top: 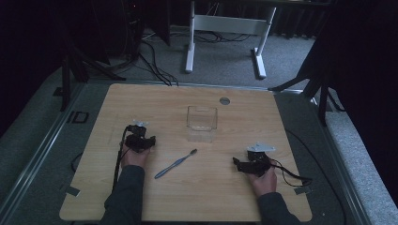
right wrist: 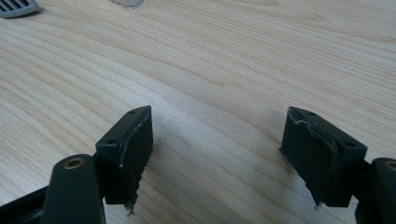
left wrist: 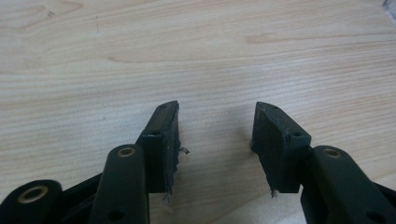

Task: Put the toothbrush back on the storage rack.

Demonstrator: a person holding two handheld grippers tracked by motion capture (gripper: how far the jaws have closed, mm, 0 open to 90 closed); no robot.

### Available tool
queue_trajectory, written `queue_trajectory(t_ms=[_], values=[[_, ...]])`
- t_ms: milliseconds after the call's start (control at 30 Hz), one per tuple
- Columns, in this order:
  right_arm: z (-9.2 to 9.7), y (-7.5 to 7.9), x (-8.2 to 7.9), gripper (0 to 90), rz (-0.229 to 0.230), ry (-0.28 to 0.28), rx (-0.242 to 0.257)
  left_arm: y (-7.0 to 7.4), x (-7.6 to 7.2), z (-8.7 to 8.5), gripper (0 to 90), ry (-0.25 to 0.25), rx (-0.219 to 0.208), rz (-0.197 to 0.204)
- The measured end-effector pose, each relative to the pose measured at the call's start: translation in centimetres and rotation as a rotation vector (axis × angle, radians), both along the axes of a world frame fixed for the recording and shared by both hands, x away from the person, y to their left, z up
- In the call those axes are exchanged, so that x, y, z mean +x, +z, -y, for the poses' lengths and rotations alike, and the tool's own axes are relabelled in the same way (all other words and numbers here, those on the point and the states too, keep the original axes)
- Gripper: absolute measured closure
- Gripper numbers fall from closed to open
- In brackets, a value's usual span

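Both tools idle, nothing held. Left gripper [top: 139,132] jaws apart over bare table [top: 141,103]; right gripper [top: 240,164] jaws spread wider, also over bare wood.

Toothbrush [top: 176,163] lies flat between hands, diagonal, bristle head toward clear container [top: 202,123], which stands just beyond it, mid-table.

Risks, as judged: handle thin and low, so jaws may scrape wood or skid brush aside; off-centre pinch could pivot it. Container light, open-topped; careless nudge may tip or slide it.

Brush: slim blue handle, dark head.

Clear container [left wrist: 391,3] cut off at left gripper view's corner; toothbrush [top: 175,164] bristles too small to tell.
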State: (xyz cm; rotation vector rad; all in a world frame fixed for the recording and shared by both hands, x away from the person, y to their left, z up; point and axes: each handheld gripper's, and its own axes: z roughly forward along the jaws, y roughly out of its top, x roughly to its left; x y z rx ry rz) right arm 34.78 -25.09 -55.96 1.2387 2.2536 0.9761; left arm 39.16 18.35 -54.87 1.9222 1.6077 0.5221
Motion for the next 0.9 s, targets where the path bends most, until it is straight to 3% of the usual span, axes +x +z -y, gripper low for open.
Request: queue_trajectory(t_ms=[200,467,767,800,900], values=[[0.0,0.0,0.0,24.7,0.000,-0.001,0.001,0.2,-0.2,-0.1,50.3,-0.036,-0.005,-0.020],[0.0,0.0,0.0,24.7,-0.001,0.000,0.001,2.1,-1.3,-0.1,51.8,-0.067,-0.018,0.018],[0.0,0.0,0.0,24.6,-0.001,0.001,0.001,3.3,-2.1,-0.1,51.8,-0.096,-0.023,0.020],[0.0,0.0,0.1,24.6,-0.001,0.003,0.000,3.9,-2.5,0.1,51.8,-0.104,-0.002,0.021],[0.0,0.0,0.1,24.6,0.000,0.004,0.001,4.4,-2.7,0.3,51.8,-0.116,-0.003,0.018]])
